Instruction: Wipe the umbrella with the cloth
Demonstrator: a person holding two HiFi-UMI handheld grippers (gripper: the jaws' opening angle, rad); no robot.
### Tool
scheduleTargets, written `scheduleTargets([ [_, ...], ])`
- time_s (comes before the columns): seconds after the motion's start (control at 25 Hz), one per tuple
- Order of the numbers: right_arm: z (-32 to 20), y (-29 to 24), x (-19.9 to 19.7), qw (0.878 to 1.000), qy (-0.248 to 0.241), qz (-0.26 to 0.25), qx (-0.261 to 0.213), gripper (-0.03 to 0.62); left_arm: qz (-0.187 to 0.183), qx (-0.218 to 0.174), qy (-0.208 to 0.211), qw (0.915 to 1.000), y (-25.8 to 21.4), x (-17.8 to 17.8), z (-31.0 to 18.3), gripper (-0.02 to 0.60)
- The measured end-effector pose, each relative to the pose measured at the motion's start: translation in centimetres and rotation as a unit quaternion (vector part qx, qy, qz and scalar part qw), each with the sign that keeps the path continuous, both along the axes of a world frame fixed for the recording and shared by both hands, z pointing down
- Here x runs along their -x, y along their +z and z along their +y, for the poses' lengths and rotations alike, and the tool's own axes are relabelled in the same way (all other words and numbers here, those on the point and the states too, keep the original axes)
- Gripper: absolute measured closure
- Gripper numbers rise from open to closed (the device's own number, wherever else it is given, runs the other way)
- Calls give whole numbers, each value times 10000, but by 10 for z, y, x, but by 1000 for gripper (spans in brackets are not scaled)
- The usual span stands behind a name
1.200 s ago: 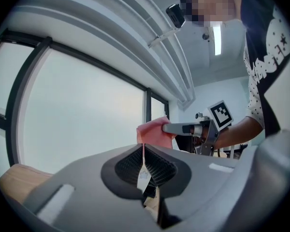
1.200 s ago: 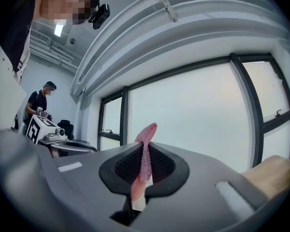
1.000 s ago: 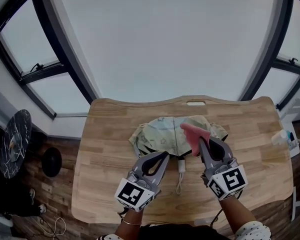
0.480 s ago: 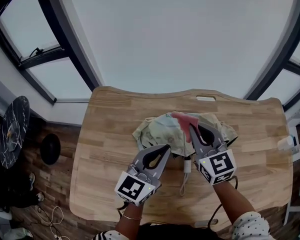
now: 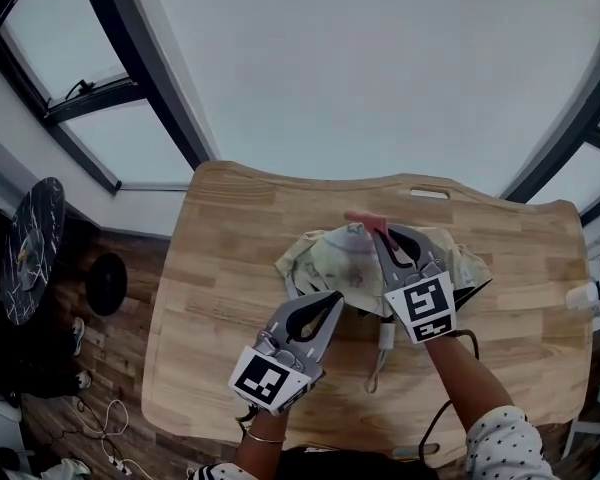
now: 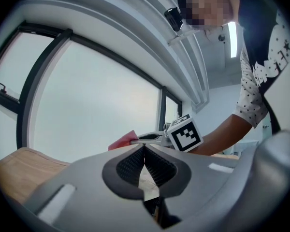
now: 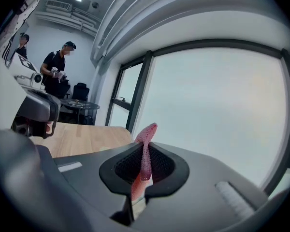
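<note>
A folded pale-green patterned umbrella (image 5: 345, 263) lies on the wooden table (image 5: 220, 268), its white handle (image 5: 386, 336) and cord pointing toward me. My right gripper (image 5: 383, 233) hovers over the umbrella's far part, shut on a pink cloth (image 5: 363, 217) that sticks out past its tips (image 7: 147, 132). My left gripper (image 5: 335, 296) is shut, tips at the umbrella's near edge. In the left gripper view its pads (image 6: 154, 166) meet at the tips and pale fabric shows in the gap behind; I cannot tell if fabric is pinched. The pink cloth (image 6: 122, 141) also shows there.
A small white bottle (image 5: 585, 296) stands at the table's right edge. A dark round stool (image 5: 30, 258) is on the floor to the left. Large windows run behind the table. Two people (image 7: 55, 71) stand far off in the right gripper view.
My right gripper has carried the pink cloth leftward and farther out over the umbrella. The left gripper has shifted a little and stays shut at the near edge.
</note>
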State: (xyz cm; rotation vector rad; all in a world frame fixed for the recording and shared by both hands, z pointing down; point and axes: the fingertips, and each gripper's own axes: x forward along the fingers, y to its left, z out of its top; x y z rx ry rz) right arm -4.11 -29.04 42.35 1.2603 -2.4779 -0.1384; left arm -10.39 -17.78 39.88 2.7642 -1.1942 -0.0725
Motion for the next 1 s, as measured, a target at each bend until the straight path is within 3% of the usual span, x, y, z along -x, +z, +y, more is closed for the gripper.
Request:
scheduleTargets([
  [0.16,-3,22,16,9990,-252,343,150,569,1,57,-9,10000,4,2,0,595],
  [1.0,60,82,70,9835,-1273,830,977,568,-39,148,-112,9998,11,14,10,596],
])
